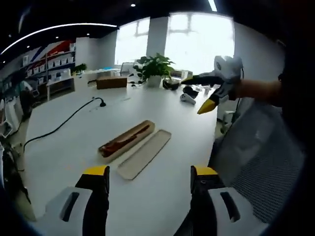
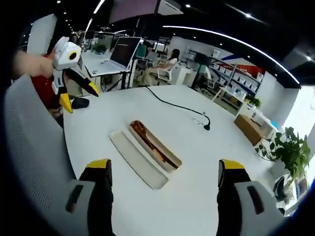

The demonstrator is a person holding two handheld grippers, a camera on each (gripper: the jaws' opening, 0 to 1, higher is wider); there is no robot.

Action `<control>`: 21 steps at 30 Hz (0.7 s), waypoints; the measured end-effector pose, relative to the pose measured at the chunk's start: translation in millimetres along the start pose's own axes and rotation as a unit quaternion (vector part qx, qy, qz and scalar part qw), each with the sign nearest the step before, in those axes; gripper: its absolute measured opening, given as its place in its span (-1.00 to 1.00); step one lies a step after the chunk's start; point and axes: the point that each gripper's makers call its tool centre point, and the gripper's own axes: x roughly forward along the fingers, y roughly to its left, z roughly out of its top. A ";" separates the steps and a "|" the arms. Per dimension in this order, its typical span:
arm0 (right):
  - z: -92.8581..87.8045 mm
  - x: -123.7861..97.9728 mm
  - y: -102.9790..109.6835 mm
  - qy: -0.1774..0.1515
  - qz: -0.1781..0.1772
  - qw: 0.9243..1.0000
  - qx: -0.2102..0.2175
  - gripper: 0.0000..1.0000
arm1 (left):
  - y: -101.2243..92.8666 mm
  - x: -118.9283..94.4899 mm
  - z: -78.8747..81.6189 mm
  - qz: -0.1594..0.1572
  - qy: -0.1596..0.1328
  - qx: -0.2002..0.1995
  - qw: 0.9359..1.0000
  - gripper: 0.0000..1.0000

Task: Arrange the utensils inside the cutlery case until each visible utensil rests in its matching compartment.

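An open wooden cutlery case (image 1: 127,140) lies on the white table (image 1: 74,147), holding dark reddish-brown utensils (image 1: 120,144) that run lengthwise. Its flat lid (image 1: 144,153) rests alongside, touching or nearly touching it. My left gripper (image 1: 150,173) hovers open over the near table edge, short of the case, with nothing between its jaws. My right gripper (image 1: 198,93) hangs open in the air off to the right. In the right gripper view, the case (image 2: 155,145) and lid (image 2: 138,160) lie ahead of my open right gripper (image 2: 165,168). My left gripper (image 2: 78,97) is held up at the far left.
A black cable (image 1: 64,123) crosses the table to a small stand (image 1: 101,103). A potted plant (image 1: 155,66) and a cardboard box (image 1: 111,82) sit at the far edge. A grey mesh chair (image 1: 261,152) stands against the table's side. A person (image 2: 170,59) sits at desks beyond.
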 end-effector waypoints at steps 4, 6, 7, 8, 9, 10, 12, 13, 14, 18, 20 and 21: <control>-15.2 14.2 -3.5 0.028 0.047 0.996 -0.071 0.61 | 11.5 19.2 -13.6 -0.007 0.017 0.032 0.999 0.41; -36.7 23.5 4.7 0.062 0.103 0.990 -0.076 0.29 | 25.1 29.4 -24.4 0.004 0.023 0.016 1.000 0.37; -51.5 28.1 10.7 0.089 0.141 0.983 -0.080 0.13 | 26.8 32.5 -26.6 -0.001 0.022 0.013 1.000 0.34; -58.9 31.5 11.8 0.101 0.152 0.980 -0.080 0.04 | 29.7 36.9 -28.3 -0.006 0.015 0.013 1.000 0.31; -67.0 36.5 14.4 0.112 0.163 0.977 -0.078 0.07 | 31.2 40.4 -30.2 -0.006 0.019 0.015 1.000 0.30; -71.7 39.3 16.9 0.119 0.170 0.975 -0.080 0.13 | 31.8 45.1 -36.5 -0.015 0.037 0.040 0.998 0.31; -82.2 44.0 24.7 0.138 0.197 0.967 -0.087 0.05 | 28.3 53.4 -43.3 -0.027 0.063 0.075 0.995 0.32; -84.6 46.8 25.0 0.142 0.199 0.966 -0.089 -0.01 | 27.3 56.7 -44.4 -0.030 0.065 0.087 0.994 0.32; -86.1 51.0 26.6 0.141 0.203 0.965 -0.086 -0.03 | 26.5 62.6 -46.3 -0.036 0.063 0.096 0.993 0.32; -98.8 72.4 36.9 0.169 0.234 0.953 -0.089 -0.01 | 32.0 79.1 -56.2 -0.044 0.072 0.088 0.992 0.30; -99.1 83.9 42.5 0.179 0.245 0.946 -0.112 -0.01 | 35.1 87.1 -56.7 -0.048 0.074 0.090 0.992 0.27; -96.9 89.3 47.1 0.179 0.251 0.944 -0.118 -0.03 | 36.0 90.5 -56.4 -0.049 0.076 0.088 0.992 0.25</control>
